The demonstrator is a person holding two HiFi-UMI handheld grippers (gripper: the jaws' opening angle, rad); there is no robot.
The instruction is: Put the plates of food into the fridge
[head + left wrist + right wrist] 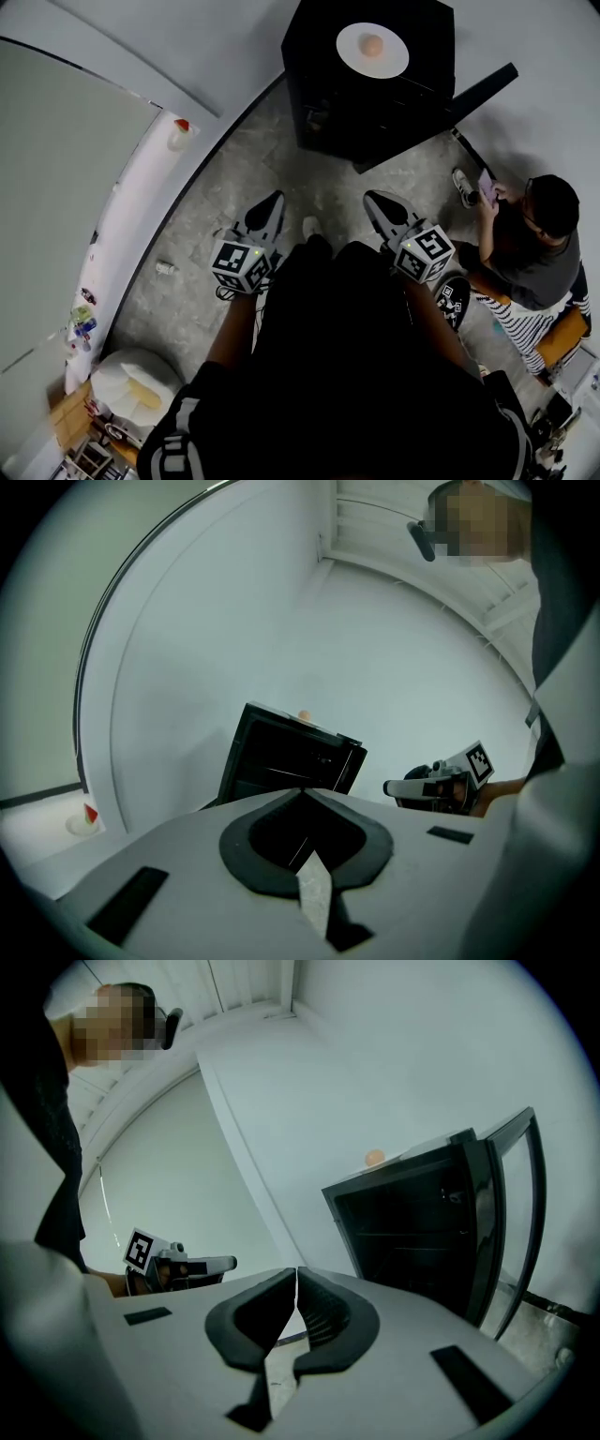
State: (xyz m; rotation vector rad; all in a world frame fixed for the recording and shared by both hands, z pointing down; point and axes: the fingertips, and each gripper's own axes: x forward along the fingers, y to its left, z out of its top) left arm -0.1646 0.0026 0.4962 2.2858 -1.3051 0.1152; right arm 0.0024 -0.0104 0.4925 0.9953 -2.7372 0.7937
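A white plate with a small orange-brown piece of food sits on top of the black mini fridge. The fridge door stands open to the right; the dark shelves inside show in the right gripper view. My left gripper and right gripper are held side by side, short of the fridge, both shut and holding nothing. In the left gripper view the fridge stands ahead with the food on top, and the right gripper shows at the right.
A person in a dark top sits on a low seat to the right of the fridge. A white counter along the left wall carries a small red-capped bottle. White bags and clutter lie at the lower left.
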